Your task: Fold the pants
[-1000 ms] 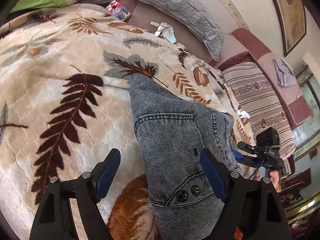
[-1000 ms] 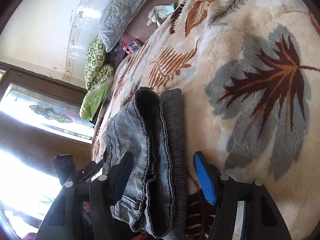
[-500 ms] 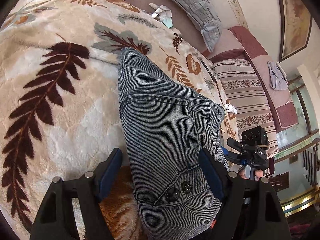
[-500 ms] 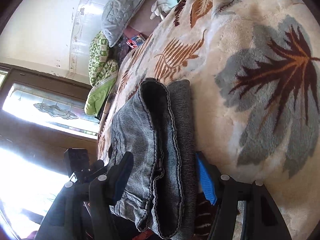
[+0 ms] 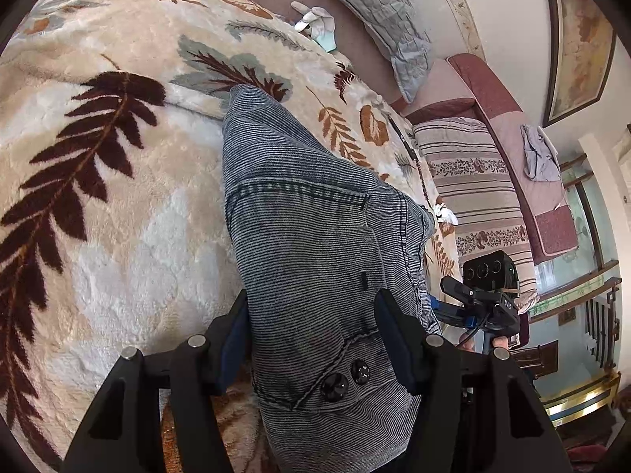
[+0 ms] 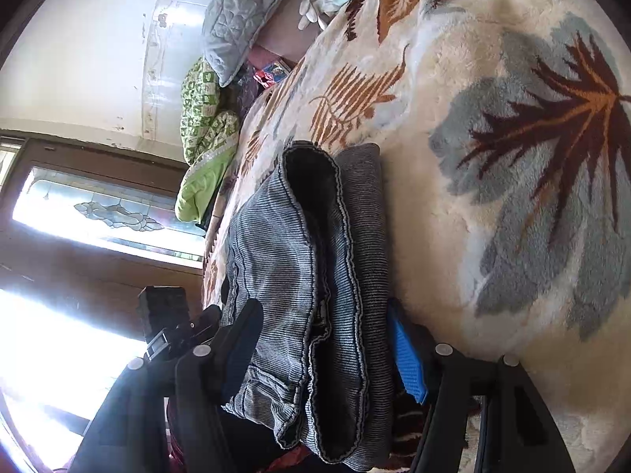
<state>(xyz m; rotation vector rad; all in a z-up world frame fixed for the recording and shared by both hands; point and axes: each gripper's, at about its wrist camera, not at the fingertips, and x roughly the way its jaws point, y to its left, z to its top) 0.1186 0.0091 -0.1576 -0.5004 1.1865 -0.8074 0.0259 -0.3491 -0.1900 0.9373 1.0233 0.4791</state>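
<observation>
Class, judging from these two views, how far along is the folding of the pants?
Done: the pants already lie folded in layers on the blanket. In hand: the left tongs are closing around the buttoned end; the right tongs straddle the stacked edges. Left: whether another fold remains cannot be told.

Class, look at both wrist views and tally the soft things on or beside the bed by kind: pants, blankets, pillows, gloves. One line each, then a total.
Folded grey pants: 1
Leaf-print blanket: 1
Grey quilted pillow: 1
Striped pillow: 1
White glove: 1
Total: 5
</observation>
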